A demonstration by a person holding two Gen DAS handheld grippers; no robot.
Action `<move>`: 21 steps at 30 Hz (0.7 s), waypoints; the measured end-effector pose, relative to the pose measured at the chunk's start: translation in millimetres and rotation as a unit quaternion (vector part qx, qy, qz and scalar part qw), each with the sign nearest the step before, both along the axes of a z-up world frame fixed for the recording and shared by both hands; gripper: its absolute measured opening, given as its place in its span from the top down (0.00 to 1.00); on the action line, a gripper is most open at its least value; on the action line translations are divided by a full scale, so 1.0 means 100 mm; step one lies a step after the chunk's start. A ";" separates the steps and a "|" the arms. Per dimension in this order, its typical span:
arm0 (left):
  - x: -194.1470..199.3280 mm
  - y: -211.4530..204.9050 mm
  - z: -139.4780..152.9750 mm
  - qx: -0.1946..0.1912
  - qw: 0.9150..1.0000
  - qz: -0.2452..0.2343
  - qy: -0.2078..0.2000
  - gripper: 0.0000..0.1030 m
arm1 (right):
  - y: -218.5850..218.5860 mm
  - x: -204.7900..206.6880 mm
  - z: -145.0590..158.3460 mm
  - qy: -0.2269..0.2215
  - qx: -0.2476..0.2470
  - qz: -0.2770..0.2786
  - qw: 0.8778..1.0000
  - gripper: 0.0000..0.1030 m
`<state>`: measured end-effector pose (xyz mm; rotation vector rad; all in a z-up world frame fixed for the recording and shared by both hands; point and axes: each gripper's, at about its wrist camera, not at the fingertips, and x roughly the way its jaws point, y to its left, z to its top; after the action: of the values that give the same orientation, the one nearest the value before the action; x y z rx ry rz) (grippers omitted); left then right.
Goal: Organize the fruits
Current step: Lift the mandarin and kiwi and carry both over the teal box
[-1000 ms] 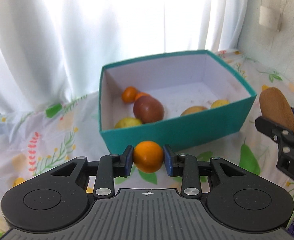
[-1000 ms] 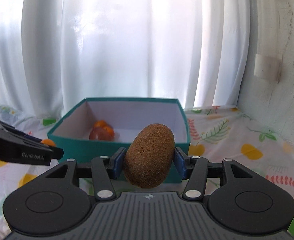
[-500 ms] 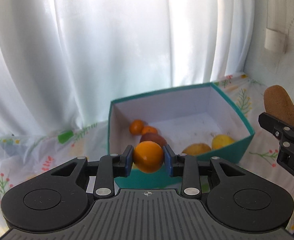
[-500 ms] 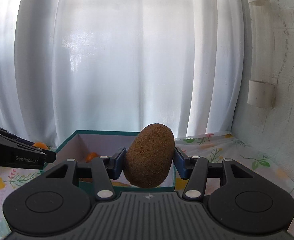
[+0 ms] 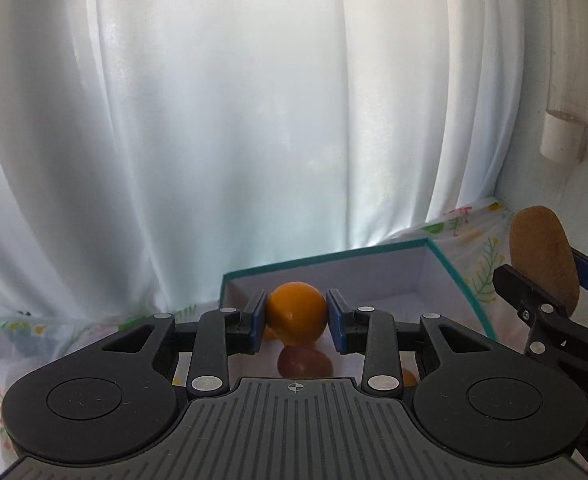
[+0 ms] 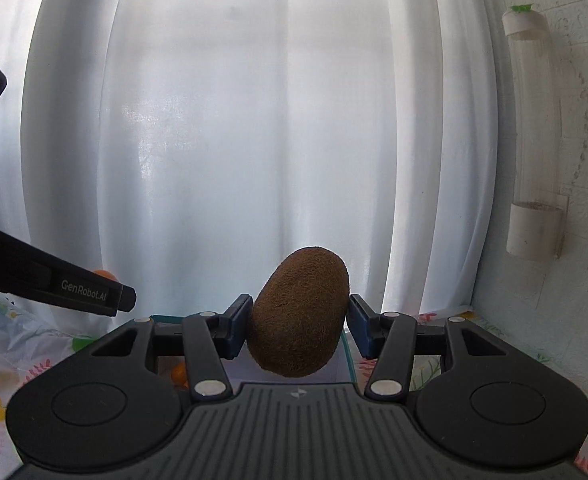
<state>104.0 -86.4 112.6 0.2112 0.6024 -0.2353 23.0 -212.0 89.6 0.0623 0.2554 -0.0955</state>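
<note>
Left wrist view, and the left gripper (image 5: 296,322) has its jaws clamped on an orange (image 5: 297,313), blue pads pressed to either side of it, the fruit hanging above the open teal box (image 5: 460,280). Directly below sits a reddish-brown fruit (image 5: 304,362), with a sliver of something orange beside it, so a release from this height could land the orange on that fruit and bounce it about, maybe bruise it. Safer to come lower first, I'd say. Off to the right the right gripper is close alongside, and both are heading for the same box, so a knock between them is the thing to watch.

Over to the right wrist view: the right gripper (image 6: 298,330) has its jaws closed on a fuzzy brown kiwi (image 6: 300,316), held upright and gripped round its lower half, most of it standing above the pads. That tall hold could let it pivot or slip if the wrist tips. Only the box's near rim peeks out beneath, so the drop spot is hidden. The flowered cloth on the worktop (image 6: 432,368) lies just beyond; release wide and the kiwi rolls away.
</note>
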 end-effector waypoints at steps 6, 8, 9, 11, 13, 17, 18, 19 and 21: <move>0.08 0.09 -0.22 0.001 1.000 0.017 0.025 0.65 | 0.04 0.06 -0.17 0.019 0.007 0.001 1.000 0.50; 0.11 0.11 -0.25 0.002 0.999 0.022 0.030 0.65 | 0.05 0.09 -0.20 0.023 0.007 0.001 1.000 0.50; 0.13 0.11 -0.26 0.002 0.999 0.023 0.031 0.65 | 0.06 0.10 -0.22 0.025 0.007 0.002 1.000 0.50; 0.16 0.12 -0.28 0.004 0.999 0.025 0.033 0.65 | 0.07 0.13 -0.25 0.030 0.007 0.002 1.000 0.50; 0.19 0.14 -0.31 0.005 0.999 0.024 0.036 0.65 | 0.06 0.17 -0.27 0.033 0.007 0.001 0.999 0.50; 0.25 0.15 -0.38 0.007 0.999 0.026 0.044 0.65 | 0.07 0.23 -0.31 0.041 0.004 0.000 0.999 0.50; 0.26 0.14 -0.40 0.006 0.999 0.026 0.046 0.65 | 0.07 0.26 -0.32 0.043 0.002 0.000 0.999 0.50; 0.28 0.14 -0.42 0.007 0.998 0.026 0.049 0.65 | 0.07 0.28 -0.33 0.045 0.002 0.000 0.999 0.50; 0.32 0.15 -0.48 0.008 0.998 0.028 0.054 0.65 | 0.06 0.33 -0.34 0.049 0.001 -0.001 0.999 0.50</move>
<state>136.3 -71.4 64.7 0.1977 0.7169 -0.1895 56.3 -205.9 55.6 0.0590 0.3531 -0.1007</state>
